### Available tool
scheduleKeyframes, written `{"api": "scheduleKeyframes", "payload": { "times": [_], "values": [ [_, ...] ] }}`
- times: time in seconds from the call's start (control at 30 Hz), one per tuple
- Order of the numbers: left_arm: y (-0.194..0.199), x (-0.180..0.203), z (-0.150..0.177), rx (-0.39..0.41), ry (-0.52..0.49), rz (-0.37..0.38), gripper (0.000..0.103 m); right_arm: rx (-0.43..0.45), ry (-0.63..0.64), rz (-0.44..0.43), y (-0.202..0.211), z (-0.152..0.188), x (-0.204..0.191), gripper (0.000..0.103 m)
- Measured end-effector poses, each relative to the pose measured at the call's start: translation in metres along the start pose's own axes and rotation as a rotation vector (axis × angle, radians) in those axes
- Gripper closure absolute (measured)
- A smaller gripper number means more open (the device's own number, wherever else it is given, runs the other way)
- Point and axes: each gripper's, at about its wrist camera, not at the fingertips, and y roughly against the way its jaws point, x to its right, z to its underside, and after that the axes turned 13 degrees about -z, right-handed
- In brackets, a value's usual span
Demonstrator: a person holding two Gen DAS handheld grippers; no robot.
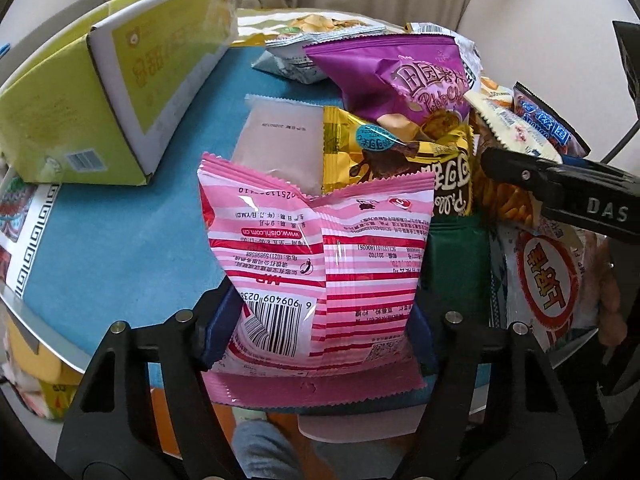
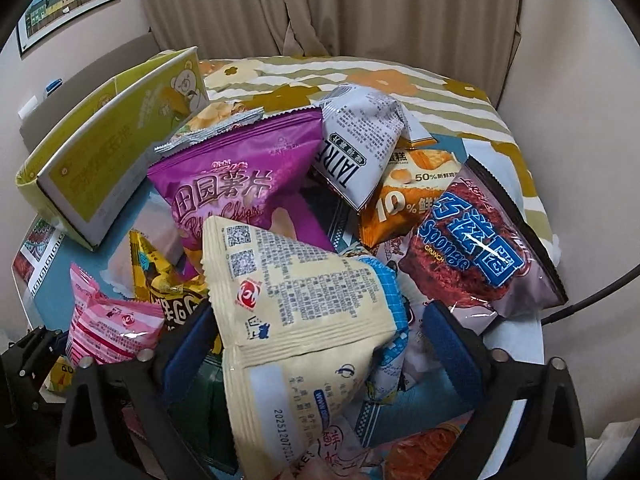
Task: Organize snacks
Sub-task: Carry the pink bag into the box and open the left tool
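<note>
A pink striped snack bag [image 1: 320, 264] stands between the blue pads [image 1: 222, 328] of my left gripper [image 1: 322, 320], which press on both its sides and crease it; the same pink striped snack bag [image 2: 108, 328] shows at the lower left of the right wrist view. My right gripper [image 2: 320, 332] straddles a cream snack bag [image 2: 288, 300]. Its left pad [image 2: 188, 344] touches the bag, while its right pad [image 2: 452, 348] stands apart from it. The pile of snacks also holds a purple chip bag [image 1: 400, 76], a gold-brown bag [image 1: 380, 152] and a Sponge Crunch bag [image 2: 480, 248].
An open yellow-green carton [image 1: 100, 92] lies on the blue table [image 1: 120, 240] to the left of the pile. The right gripper's black finger [image 1: 520, 172] reaches into the left wrist view. A flowered bed cover [image 2: 440, 92] and curtains lie behind.
</note>
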Motion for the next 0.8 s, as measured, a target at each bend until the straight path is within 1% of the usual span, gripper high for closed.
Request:
{"api": "scheduleKeyframes", "payload": {
  "times": [0.03,0.1,0.17,0.23,0.43,0.53,0.7,0.8],
  "values": [
    [0.000,0.000,-0.001,-0.003,-0.001,0.003,0.034,-0.005,0.001,-0.004,-0.001,0.000,0.000,0.019],
    [0.001,-0.001,-0.002,-0.003,-0.004,0.004,0.034,-0.009,0.018,0.018,-0.001,0.000,-0.004,0.024],
    [0.002,-0.002,-0.004,0.003,-0.005,0.006,0.035,-0.009,0.031,0.033,-0.001,0.000,-0.007,0.033],
    [0.007,-0.003,-0.006,0.010,-0.006,0.003,0.035,-0.001,0.028,0.029,0.003,0.001,-0.008,0.036],
    [0.028,-0.007,-0.012,0.037,-0.003,0.005,0.036,0.056,0.037,0.027,0.024,-0.002,-0.013,0.037],
    [0.044,-0.010,-0.020,0.058,0.013,0.011,0.036,0.088,0.045,0.018,0.039,-0.006,-0.018,0.038],
    [0.077,-0.018,-0.042,0.119,0.030,0.005,0.036,0.130,0.086,0.007,0.065,-0.020,-0.028,0.038],
    [0.094,-0.027,-0.061,0.162,0.053,-0.003,0.036,0.129,0.123,0.035,0.078,-0.032,-0.037,0.038]
  ]
}}
